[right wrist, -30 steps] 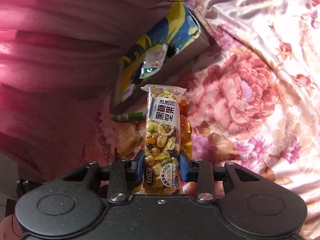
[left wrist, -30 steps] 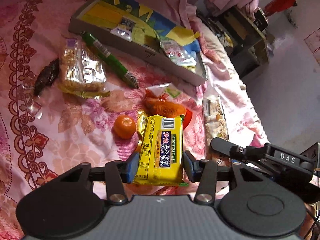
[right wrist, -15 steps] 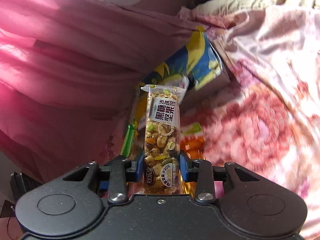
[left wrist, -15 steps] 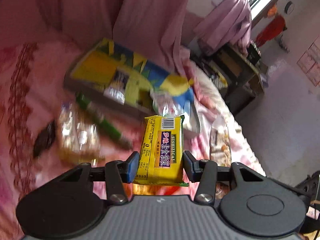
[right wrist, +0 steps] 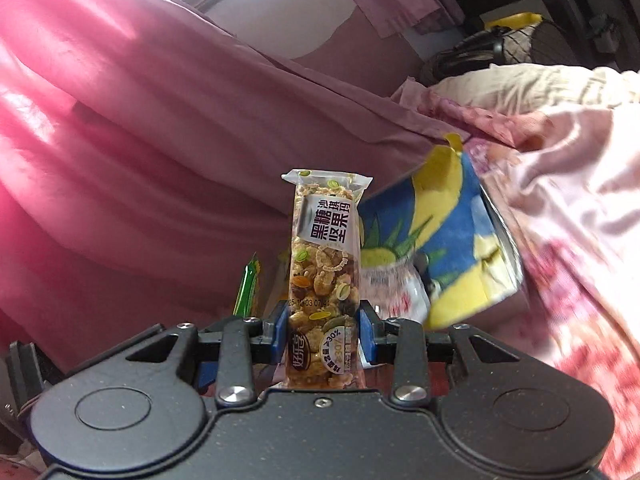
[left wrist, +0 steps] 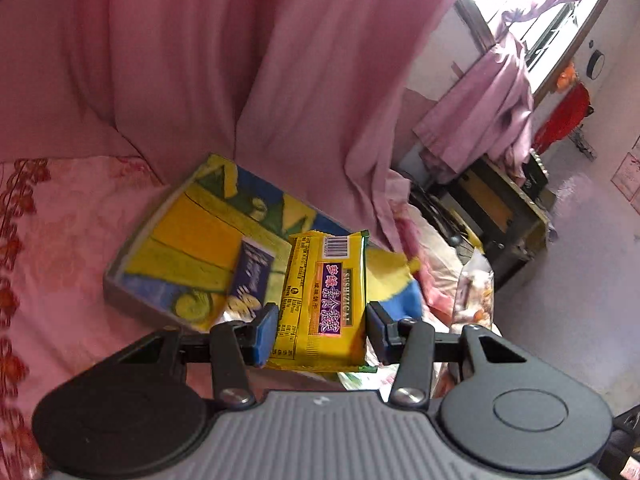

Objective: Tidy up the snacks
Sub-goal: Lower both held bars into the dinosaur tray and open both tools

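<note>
My left gripper [left wrist: 322,332] is shut on a yellow snack packet [left wrist: 324,300] with a barcode and purple label, held up in front of a shallow box [left wrist: 176,248] with a yellow, blue and green lining. A small dark blue sachet [left wrist: 252,276] lies inside that box. My right gripper [right wrist: 323,334] is shut on a clear nut bar packet [right wrist: 323,264], standing upright between the pads. The same box [right wrist: 456,240] shows to its right, tilted in this view, with a white sachet [right wrist: 394,288] in it. The nut bar [left wrist: 474,292] also appears at the right of the left wrist view.
Pink curtains [left wrist: 240,60] hang behind the box over a pink floral bedspread [left wrist: 60,220]. A green stick packet [right wrist: 246,288] pokes up left of the nut bar. Dark furniture [left wrist: 500,208] and a bright window [left wrist: 520,8] stand at the far right.
Both grippers lifted their packets off the bedspread and swung toward the box. The orange, the green stick and the loose snacks dropped out of the left wrist view; the box drew closer.
</note>
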Demonstrator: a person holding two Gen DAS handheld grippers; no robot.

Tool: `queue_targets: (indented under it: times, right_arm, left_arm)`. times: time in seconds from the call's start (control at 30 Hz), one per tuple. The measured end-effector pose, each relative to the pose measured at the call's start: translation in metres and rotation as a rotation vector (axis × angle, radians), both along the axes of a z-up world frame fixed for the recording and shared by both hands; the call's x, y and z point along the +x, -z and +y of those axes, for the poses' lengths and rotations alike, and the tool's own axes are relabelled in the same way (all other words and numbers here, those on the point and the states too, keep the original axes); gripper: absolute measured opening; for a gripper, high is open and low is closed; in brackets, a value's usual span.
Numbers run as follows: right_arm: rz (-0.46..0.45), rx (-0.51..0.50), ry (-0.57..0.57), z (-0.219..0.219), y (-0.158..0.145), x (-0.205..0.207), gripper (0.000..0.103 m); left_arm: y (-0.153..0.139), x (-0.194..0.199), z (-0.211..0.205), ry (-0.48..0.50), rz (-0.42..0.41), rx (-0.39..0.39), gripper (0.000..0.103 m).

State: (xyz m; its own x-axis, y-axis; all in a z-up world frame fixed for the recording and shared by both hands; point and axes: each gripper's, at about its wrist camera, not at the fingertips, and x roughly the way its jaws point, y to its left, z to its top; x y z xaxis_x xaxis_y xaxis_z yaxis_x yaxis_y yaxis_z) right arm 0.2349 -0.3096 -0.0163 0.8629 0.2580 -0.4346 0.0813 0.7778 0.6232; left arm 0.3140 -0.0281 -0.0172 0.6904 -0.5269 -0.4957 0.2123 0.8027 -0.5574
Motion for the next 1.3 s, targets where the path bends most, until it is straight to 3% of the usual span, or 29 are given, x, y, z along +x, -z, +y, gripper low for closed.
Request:
queue_targets:
  times: [0.2,0.47,0.8,0.97,1.13,1.3]
  right_arm:
    - [0.039,-0.114,0.024,0.009,0.013,0.042,0.037]
    - [0.061,-0.154,0.028,0.011,0.032,0.074,0.037]
    - [0.105,-0.170,0.029,0.014,0.045,0.087,0.038]
    - [0.102,-0.206,0.034,0.017,0.041,0.085,0.049]
    - [0.097,-0.211,0.042,0.017,0.034,0.077,0.062]
    - [0.062,-0.248,0.063,0.017,0.017,0.061,0.081]
  left_arm:
    - [0.020,0.032,0.005,-0.032,0.026,0.019,0.051]
    - [0.045,0.049,0.002,-0.033,0.078,0.036,0.051]
    - [0.045,0.049,-0.009,-0.041,0.040,0.147,0.052]
    - [0.043,0.047,-0.008,-0.049,0.040,0.158,0.054]
    - [0.032,0.040,-0.010,-0.073,0.012,0.203,0.077]
    - [0.010,0.022,-0.015,-0.087,-0.079,0.283,0.091]
